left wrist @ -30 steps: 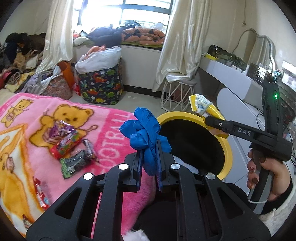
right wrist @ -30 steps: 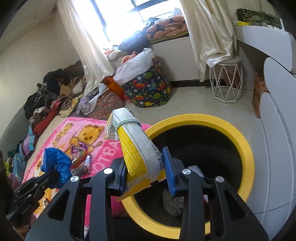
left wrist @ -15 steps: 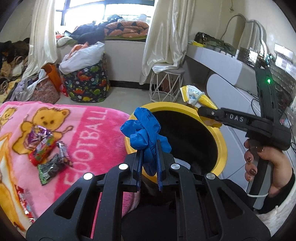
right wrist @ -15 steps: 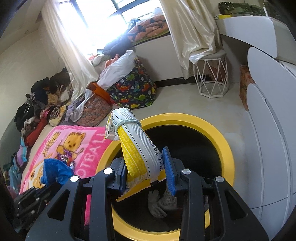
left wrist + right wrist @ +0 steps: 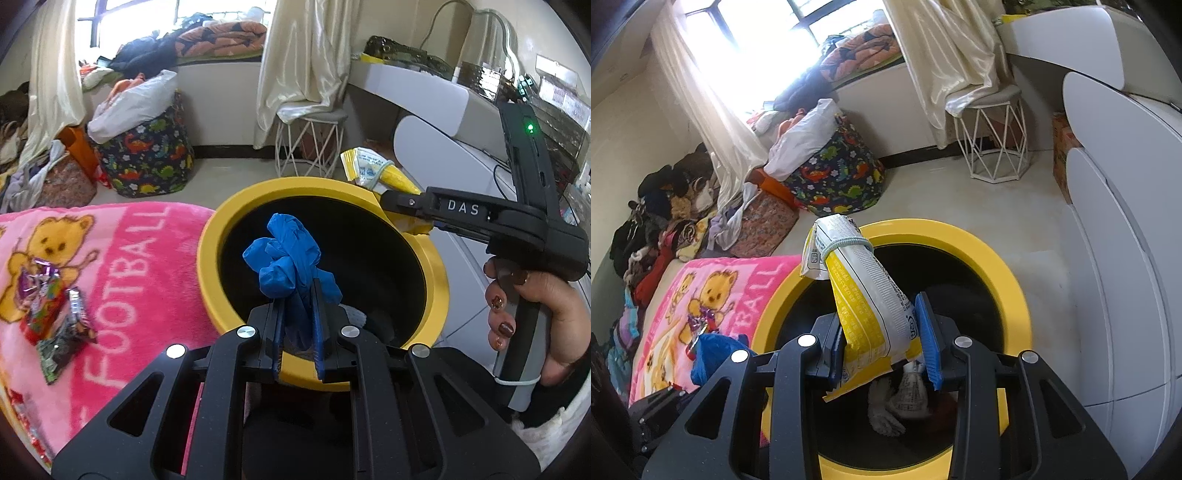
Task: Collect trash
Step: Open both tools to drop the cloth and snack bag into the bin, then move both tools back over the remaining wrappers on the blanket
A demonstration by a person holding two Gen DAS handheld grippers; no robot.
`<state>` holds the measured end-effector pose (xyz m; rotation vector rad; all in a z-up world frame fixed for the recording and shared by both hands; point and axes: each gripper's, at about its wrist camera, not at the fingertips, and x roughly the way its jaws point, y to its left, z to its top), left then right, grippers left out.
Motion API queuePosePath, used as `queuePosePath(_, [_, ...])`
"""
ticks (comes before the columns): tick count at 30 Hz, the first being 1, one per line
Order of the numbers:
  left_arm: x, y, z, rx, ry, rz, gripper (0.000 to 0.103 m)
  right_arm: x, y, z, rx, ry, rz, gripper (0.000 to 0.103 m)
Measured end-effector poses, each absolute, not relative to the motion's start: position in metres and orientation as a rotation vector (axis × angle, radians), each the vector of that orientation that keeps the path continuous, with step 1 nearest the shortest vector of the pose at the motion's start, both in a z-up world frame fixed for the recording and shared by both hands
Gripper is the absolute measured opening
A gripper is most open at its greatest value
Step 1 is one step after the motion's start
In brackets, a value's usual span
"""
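Blue glove [image 5: 291,254] clamped in left jaws, yellow packet [image 5: 871,306] in right, "FOOTBALL" blanket [image 5: 140,280]

Black tool [image 5: 298,325], blue pads [image 5: 929,341], painted nails [image 5: 505,328]

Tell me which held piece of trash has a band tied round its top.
The yellow-and-white packet in the right gripper; the left gripper's blue glove has none.

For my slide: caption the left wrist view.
Left gripper holds crumpled blue glove over yellow-rimmed bin.
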<state>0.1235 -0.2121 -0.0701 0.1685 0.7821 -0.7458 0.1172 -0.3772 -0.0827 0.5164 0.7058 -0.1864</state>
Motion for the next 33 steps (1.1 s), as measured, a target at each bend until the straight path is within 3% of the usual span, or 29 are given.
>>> queuePosePath(5, [0.128, -0.224, -0.078, 0.175, 0.802, -0.771, 0.010, 0.117, -0.383, -0.086, 0.539, 0.702, -0.199, 0.036])
queuePosePath(7, [0.127, -0.226, -0.080, 0.200, 0.783, -0.748, 0.025, 0.116, -0.388, -0.088, 0.576, 0.696, -0.202, 0.054])
queuePosePath(8, [0.126, -0.226, -0.080, 0.211, 0.773, -0.734, 0.047, 0.115, -0.390, -0.088, 0.587, 0.692, -0.205, 0.061])
queuePosePath(9, [0.127, -0.225, -0.080, 0.206, 0.768, -0.724, 0.062, 0.115, -0.392, -0.088, 0.594, 0.689, -0.212, 0.063])
queuePosePath(14, [0.129, -0.210, -0.075, 0.128, 0.763, -0.691, 0.091, 0.116, -0.391, -0.088, 0.590, 0.687, -0.223, 0.070])
queuePosePath(33, [0.125, -0.145, -0.056, 0.031, 0.710, -0.523, 0.092, 0.124, -0.349, -0.067, 0.447, 0.649, -0.185, 0.073])
